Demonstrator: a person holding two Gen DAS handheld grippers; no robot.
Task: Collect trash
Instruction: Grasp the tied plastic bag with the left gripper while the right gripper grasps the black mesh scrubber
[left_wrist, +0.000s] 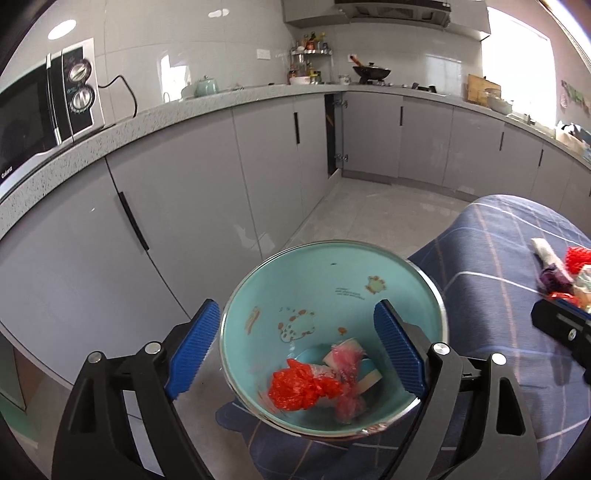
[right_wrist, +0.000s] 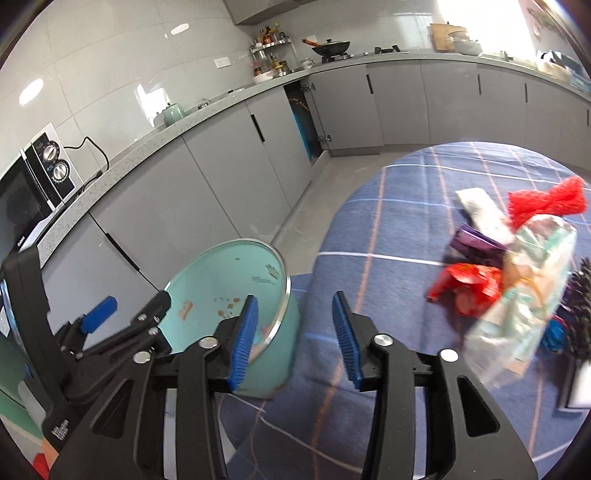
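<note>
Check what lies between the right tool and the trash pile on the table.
Only bare blue checked tablecloth separates the right tool from the trash pile; the right wrist view shows it.

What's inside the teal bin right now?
In the teal bin: a crumpled red wrapper and a pink-white wrapper. Anything beneath them is covered.

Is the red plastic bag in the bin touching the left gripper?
Apart. The left wrist view shows the red bag lying deep in the bin, with the left gripper open above it, nothing between.
</note>
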